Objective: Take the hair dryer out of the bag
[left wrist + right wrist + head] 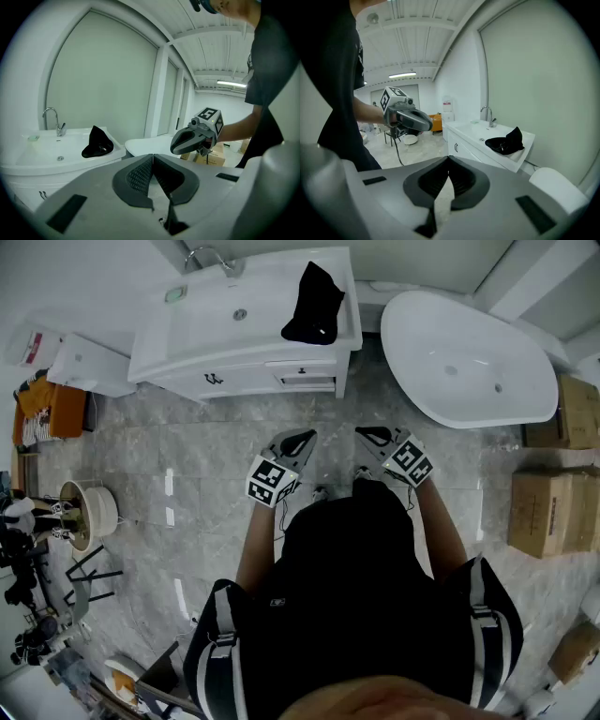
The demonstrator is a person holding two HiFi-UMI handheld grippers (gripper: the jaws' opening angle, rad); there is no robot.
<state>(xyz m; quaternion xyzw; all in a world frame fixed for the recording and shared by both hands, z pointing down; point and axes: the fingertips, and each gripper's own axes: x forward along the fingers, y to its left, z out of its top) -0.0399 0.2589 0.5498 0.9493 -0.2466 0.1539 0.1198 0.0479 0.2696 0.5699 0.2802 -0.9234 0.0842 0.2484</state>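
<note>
Bathtub point(469, 362): white, standing at 1 o'clock from the person, playing no part in the task.

Bench point(216, 329): a white washstand with a basin, sitting at 12 o'clock, well apart from both tools.

Bag point(314, 306): black and slumped, lying at the 3 o'clock end of the bench beside the basin, one corner poking up. It is reading as soft, limp fabric that will be folding and sliding under any pull.

Hair dryer: not showing in any view; judged to be lying inside the bag. It is likely to be handling as a rigid, smooth plastic body of moderate weight, perhaps with a cord trailing and snagging on the fabric.

Left tongs point(152, 159): fully closed, pads meeting, gripping nothing, pointing toward the bench.

Right tongs point(448, 161): likewise fully closed and carrying nothing, hovering beside the left pair.

Recommendation: 1 pair should be pinching the bag's rim or raised corner to pin it, while the other is taking the dryer by its handle, the narrowest part and the 1 least likely to slip. The rounded barrel is looking a poor hold. Risk: the whole bag lifting along with the dryer.
</note>
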